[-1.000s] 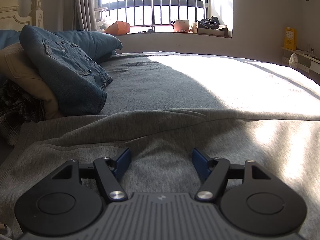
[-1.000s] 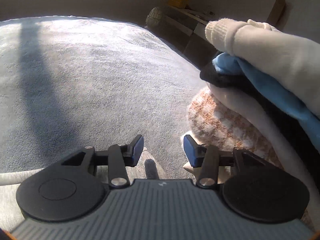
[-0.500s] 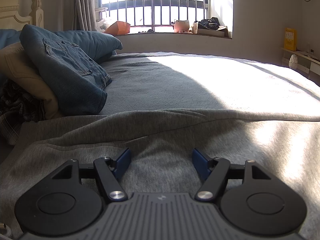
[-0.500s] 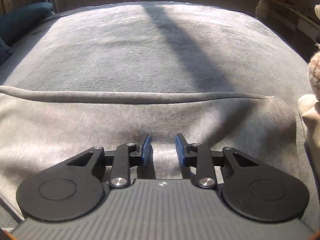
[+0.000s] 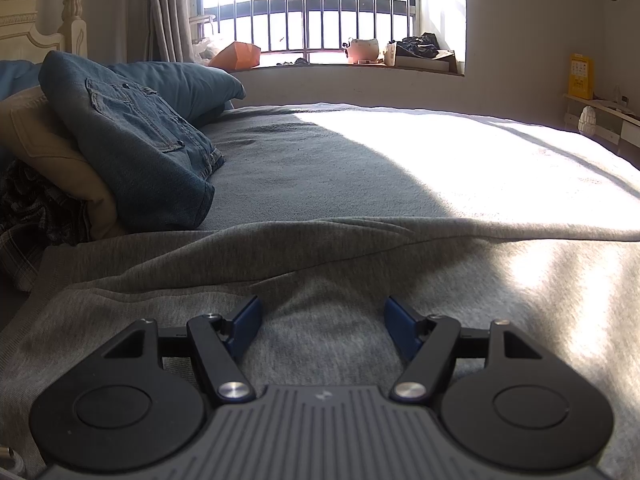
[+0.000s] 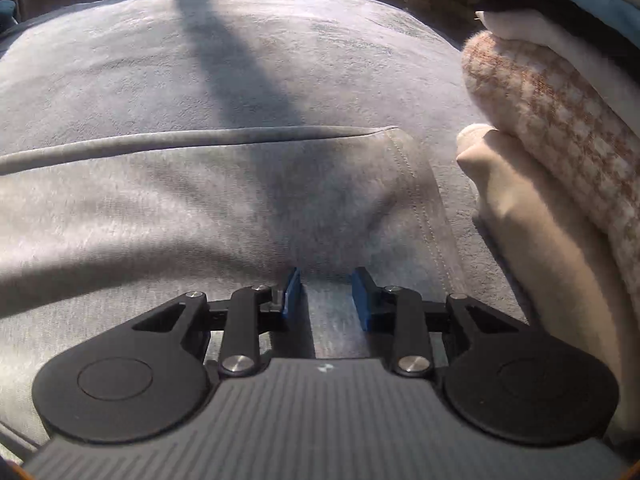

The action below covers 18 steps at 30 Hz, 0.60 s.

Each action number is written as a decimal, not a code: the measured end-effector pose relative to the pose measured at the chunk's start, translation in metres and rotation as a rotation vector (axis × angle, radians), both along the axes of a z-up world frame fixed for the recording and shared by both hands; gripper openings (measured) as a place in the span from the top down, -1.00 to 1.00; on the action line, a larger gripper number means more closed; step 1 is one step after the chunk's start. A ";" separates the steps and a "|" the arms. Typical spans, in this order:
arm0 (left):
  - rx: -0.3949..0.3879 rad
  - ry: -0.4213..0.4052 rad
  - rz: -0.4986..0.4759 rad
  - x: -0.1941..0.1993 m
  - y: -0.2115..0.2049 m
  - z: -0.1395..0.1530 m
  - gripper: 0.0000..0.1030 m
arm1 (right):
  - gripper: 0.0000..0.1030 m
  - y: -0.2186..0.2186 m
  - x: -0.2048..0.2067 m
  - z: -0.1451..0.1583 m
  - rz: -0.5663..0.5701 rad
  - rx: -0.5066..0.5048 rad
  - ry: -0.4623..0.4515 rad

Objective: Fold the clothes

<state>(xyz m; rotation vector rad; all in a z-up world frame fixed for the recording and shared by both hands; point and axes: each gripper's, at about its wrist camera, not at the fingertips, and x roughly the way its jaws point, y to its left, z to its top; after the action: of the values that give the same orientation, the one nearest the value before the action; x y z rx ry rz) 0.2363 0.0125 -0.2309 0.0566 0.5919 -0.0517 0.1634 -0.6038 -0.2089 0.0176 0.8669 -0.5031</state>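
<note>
A grey sweatshirt-like garment (image 5: 360, 264) lies spread across the bed's near side. My left gripper (image 5: 322, 320) rests low on it, jaws wide open, with a soft hump of the grey cloth between the blue pads (image 5: 244, 322). In the right wrist view the same garment (image 6: 160, 208) ends in a stitched hem (image 6: 424, 200) at the right. My right gripper (image 6: 326, 292) has its tips down on the cloth just inside that hem, and creases run toward them. Its jaws stand narrowly apart with cloth showing in the gap, and the pads do not press on it.
Folded jeans (image 5: 140, 148) lean on a tan cushion (image 5: 44, 148) and a blue pillow (image 5: 188, 84) at the left, with plaid cloth (image 5: 24, 216) below. A stack of folded clothes (image 6: 560, 120) stands right beside the right gripper. The grey bedspread (image 5: 320, 168) stretches toward the window.
The right gripper swung from the folded stack to the grey garment, narrowed its jaws, then moved right and down to the hem. The left gripper has not moved.
</note>
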 end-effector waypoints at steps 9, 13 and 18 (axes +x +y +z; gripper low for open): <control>0.013 -0.002 0.001 0.001 -0.002 -0.001 -0.37 | 0.48 0.083 -0.034 0.029 0.411 0.010 -0.025; 0.011 0.001 0.001 0.002 -0.001 -0.001 -0.37 | 0.47 0.087 -0.052 0.004 0.484 0.009 0.091; 0.011 0.000 0.000 0.002 -0.001 -0.001 -0.37 | 0.36 0.011 -0.104 0.009 0.170 0.071 0.096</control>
<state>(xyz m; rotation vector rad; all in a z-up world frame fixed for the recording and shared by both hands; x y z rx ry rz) 0.2382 0.0119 -0.2318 0.0669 0.5921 -0.0485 0.0598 -0.5926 -0.2002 -0.0158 0.9709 -0.3158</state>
